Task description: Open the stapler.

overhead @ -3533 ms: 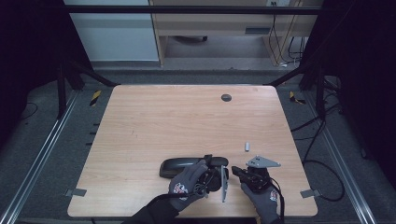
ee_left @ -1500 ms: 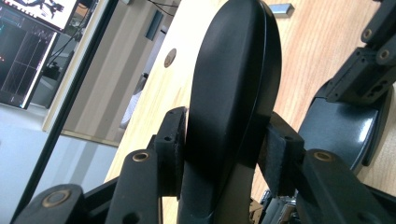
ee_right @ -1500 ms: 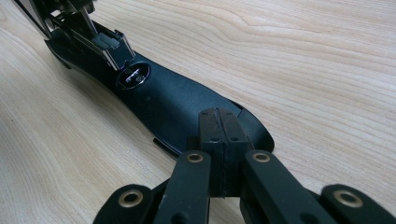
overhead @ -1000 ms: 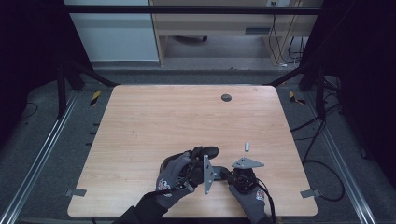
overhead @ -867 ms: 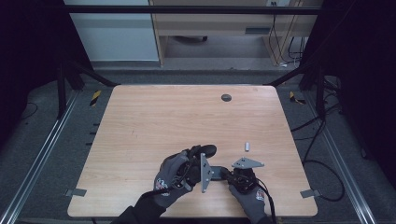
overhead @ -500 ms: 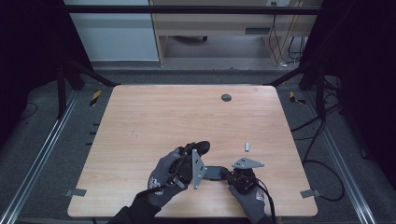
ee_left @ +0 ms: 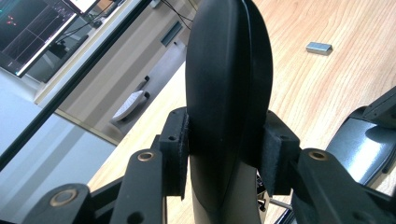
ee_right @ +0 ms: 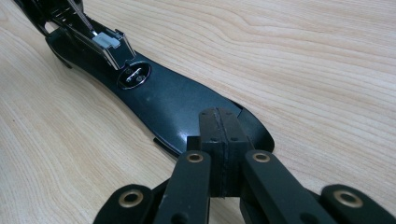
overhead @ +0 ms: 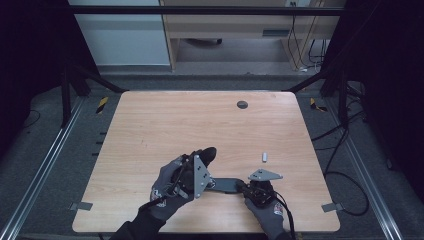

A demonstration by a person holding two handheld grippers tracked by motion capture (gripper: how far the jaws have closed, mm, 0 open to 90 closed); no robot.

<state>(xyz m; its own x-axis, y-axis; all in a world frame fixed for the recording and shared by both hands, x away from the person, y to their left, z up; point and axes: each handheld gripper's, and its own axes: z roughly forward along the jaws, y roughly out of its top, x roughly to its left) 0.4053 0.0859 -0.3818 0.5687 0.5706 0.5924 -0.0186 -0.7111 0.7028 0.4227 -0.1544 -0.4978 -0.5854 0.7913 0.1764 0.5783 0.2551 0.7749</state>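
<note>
At the near edge of the table [overhead: 125,125], two gloved hands come in from below. The right hand [overhead: 265,210] holds the right hand-held gripper [overhead: 243,185], which points toward the left side of the table. In the right gripper view its jaws are pressed flat together with nothing between them, and the tips [ee_right: 219,135] rest on the rounded near end of the stapler base [ee_right: 173,102]. The base lies flat on the wood and runs away from the jaws. At its far end in that view the metal magazine [ee_right: 109,42] rises at an angle.

Just to the left in the high view, the base [overhead: 225,185] spans the gap between the two hands. The left hand [overhead: 172,187] holds the left hand-held gripper [overhead: 200,167], with its grey plate turned on edge. Its jaws are clamped on the black stapler lid [overhead: 207,154], which is lifted clear of the table and stands up from the base. In the left gripper view the two pads [ee_left: 275,154] press on either side of the lid [ee_left: 229,70], which rises narrow and nearly upright between them. Part of the base and the other gripper shows low at the right.

Farther out, a small metal block [overhead: 265,156] lies alone on the bare wood, near the right gripper but apart from it; it also shows beyond the lid [ee_left: 319,47]. Well beyond, close to the far edge, a dark round grommet [overhead: 242,104] sits in the tabletop.
</note>
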